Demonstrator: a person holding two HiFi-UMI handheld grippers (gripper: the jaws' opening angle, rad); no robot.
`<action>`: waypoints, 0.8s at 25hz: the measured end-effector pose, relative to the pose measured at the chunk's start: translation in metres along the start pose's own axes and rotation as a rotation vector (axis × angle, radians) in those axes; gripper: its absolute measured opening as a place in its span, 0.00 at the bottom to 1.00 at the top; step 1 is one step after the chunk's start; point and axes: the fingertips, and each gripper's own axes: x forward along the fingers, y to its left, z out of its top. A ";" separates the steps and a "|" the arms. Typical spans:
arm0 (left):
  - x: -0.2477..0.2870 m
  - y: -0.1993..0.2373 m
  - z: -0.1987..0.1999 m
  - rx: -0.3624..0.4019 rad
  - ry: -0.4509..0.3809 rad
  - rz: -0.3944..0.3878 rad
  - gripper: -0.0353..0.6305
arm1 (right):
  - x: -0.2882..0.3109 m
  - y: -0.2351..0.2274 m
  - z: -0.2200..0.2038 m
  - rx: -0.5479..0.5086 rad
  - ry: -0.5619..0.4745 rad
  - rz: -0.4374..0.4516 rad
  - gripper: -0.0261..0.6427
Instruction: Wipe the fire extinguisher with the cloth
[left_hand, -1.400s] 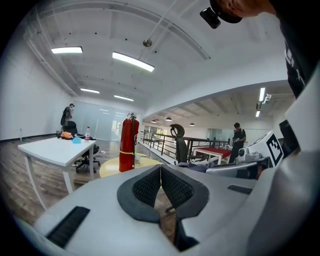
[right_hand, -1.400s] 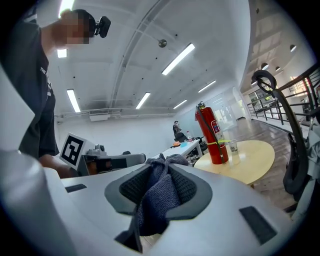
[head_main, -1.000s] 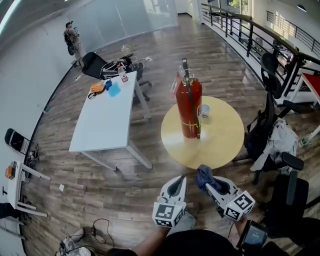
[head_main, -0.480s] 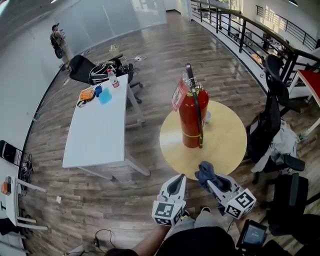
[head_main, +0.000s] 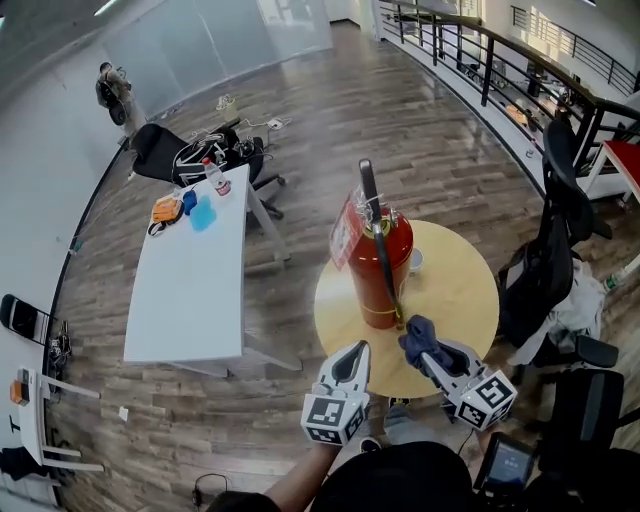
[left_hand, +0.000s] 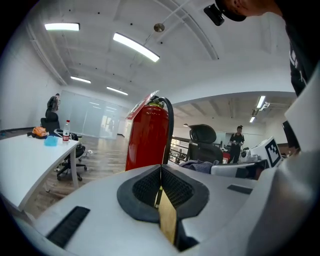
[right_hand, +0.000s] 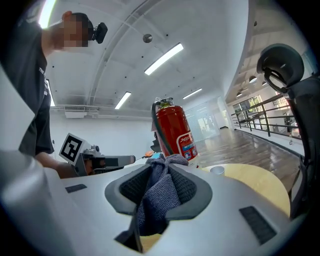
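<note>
a red fire extinguisher (head_main: 378, 270) stands upright on the near-left part of a round yellow table (head_main: 460, 300), its black hose running down the front of the body. a red and white tag (head_main: 344, 232) hangs near its handle, and in the right gripper view a white and blue label (right_hand: 188, 143) shows on the cylinder; the print on both is too small to read. a white paper cup (head_main: 413, 260) sits on the tabletop just beside the extinguisher, on its far right.

the right gripper (head_main: 428, 358) has its jaws closed on a dark blue-grey cloth (head_main: 420, 338), which is bunched up and pokes out past the tips, over the near edge of the round table and close to the foot of the extinguisher. the left gripper (head_main: 351, 352) has its jaws pressed together with nothing between them, and it hovers just to the left of the right one, at the table's near edge. each gripper carries a cube with black and white square markers.

off to the left stands a long white table (head_main: 190, 290) with a water bottle (head_main: 219, 180) and small blue and orange items at its far end. a black office chair (head_main: 548, 260) stands right of the round table.
</note>
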 end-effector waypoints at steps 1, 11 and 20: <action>0.013 0.004 0.006 0.002 -0.003 0.003 0.09 | 0.005 -0.016 0.008 -0.011 -0.009 0.005 0.19; 0.092 0.051 0.034 0.049 -0.019 0.115 0.09 | 0.035 -0.114 0.078 -0.206 -0.133 0.186 0.19; 0.093 0.072 0.046 0.054 -0.040 0.163 0.09 | 0.067 -0.089 0.176 -0.320 -0.250 0.387 0.19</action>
